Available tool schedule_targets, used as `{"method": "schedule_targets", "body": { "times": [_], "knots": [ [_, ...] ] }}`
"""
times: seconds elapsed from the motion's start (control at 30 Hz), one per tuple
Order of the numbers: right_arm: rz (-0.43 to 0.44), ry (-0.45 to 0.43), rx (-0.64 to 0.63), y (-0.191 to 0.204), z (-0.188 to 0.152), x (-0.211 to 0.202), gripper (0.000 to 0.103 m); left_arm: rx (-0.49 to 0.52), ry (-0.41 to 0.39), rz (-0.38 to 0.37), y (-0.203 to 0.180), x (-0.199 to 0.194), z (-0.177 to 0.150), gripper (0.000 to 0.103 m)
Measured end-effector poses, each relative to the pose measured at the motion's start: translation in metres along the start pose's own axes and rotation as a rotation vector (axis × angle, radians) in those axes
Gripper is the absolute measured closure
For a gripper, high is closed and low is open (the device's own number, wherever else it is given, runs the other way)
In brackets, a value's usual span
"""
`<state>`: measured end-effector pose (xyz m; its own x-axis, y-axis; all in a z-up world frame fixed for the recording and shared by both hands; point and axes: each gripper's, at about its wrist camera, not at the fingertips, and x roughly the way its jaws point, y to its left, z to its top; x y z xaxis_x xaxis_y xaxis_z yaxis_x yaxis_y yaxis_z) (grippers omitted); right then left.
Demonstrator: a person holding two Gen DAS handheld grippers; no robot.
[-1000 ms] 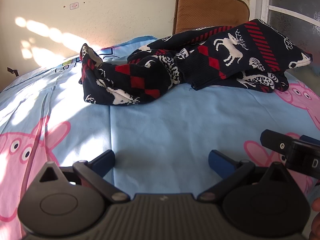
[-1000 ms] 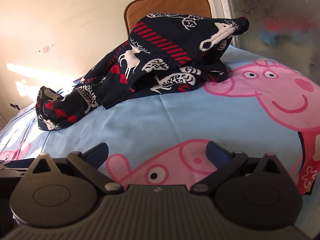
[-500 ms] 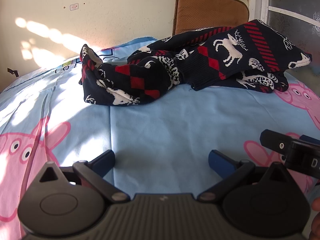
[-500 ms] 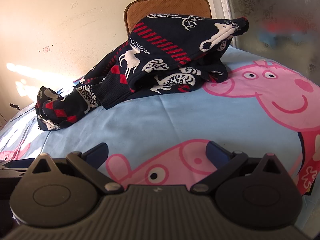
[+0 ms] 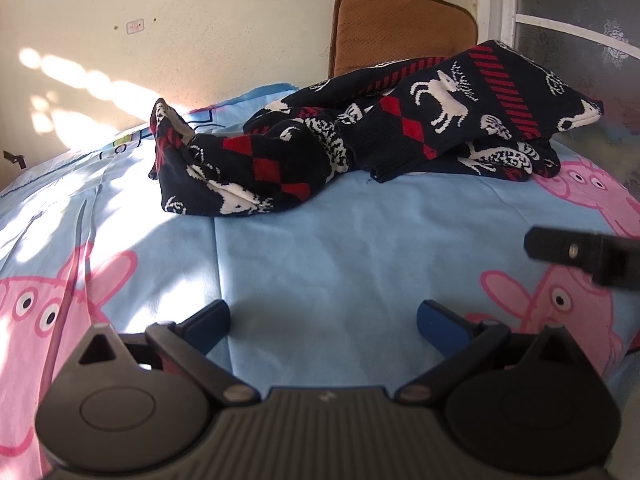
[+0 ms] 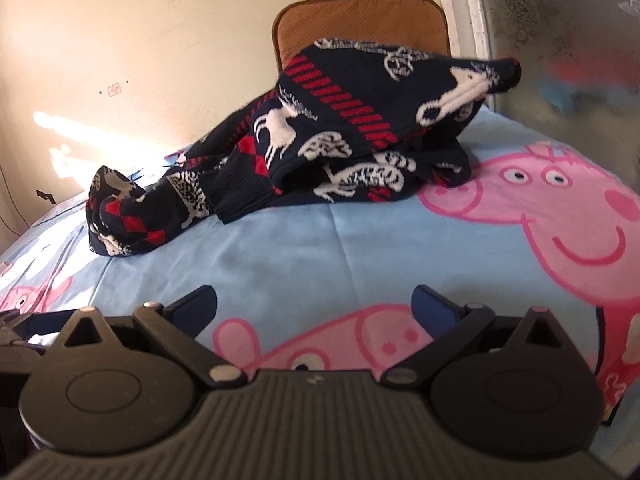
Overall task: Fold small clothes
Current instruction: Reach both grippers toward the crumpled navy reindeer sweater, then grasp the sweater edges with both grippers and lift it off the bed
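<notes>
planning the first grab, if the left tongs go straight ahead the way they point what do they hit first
Probably the dark patterned sweater, at its crumpled near end. The left tongs are open over bare blue bedsheet, and nothing else lies between. Depth is unclear, so they might brush the sheet first.

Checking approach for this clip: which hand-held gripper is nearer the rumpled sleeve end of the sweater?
Left. The left hand-held gripper faces the sleeve end almost head-on; the right hand-held gripper sits off to its right, farther away.

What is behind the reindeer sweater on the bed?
Behind the crumpled sweater stands a brown chair back against the cream wall. Only the chair's top shows; the sweater covers its lower part, so the seat cannot be seen.
</notes>
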<state>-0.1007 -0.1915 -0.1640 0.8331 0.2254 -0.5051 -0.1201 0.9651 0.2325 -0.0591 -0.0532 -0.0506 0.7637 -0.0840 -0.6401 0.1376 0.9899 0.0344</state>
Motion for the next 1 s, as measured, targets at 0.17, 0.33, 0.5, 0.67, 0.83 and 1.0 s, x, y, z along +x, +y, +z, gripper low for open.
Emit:
{"method": "schedule_targets", "body": {
  "times": [0.17, 0.33, 0.5, 0.67, 0.83, 1.0],
  "knots": [
    [0.155, -0.096, 0.004, -0.025, 0.042, -0.011, 0.032, 0.078, 0.035, -0.136, 0.015, -0.010, 0.009, 0.000],
    [0.230, -0.133, -0.042, -0.038, 0.114, -0.004, 0.056, 0.125, -0.201, -0.063, 0.046, -0.031, 0.075, 0.000],
    [0.094, -0.086, -0.175, -0.039, 0.154, 0.053, 0.004, -0.038, -0.104, -0.107, 0.080, 0.040, 0.154, 0.000],
    [0.237, 0.145, -0.135, -0.064, 0.122, 0.082, 0.085, -0.230, 0.082, -0.146, 0.101, 0.139, 0.183, 0.018],
    [0.477, 0.256, -0.318, -0.050, 0.074, 0.031, 0.085, -0.237, 0.128, -0.229, 0.096, 0.166, 0.167, 0.089],
    [0.586, 0.076, -0.335, -0.053, 0.109, -0.009, 0.057, -0.137, 0.049, -0.226, 0.080, 0.150, 0.160, 0.092]
  ]
}}
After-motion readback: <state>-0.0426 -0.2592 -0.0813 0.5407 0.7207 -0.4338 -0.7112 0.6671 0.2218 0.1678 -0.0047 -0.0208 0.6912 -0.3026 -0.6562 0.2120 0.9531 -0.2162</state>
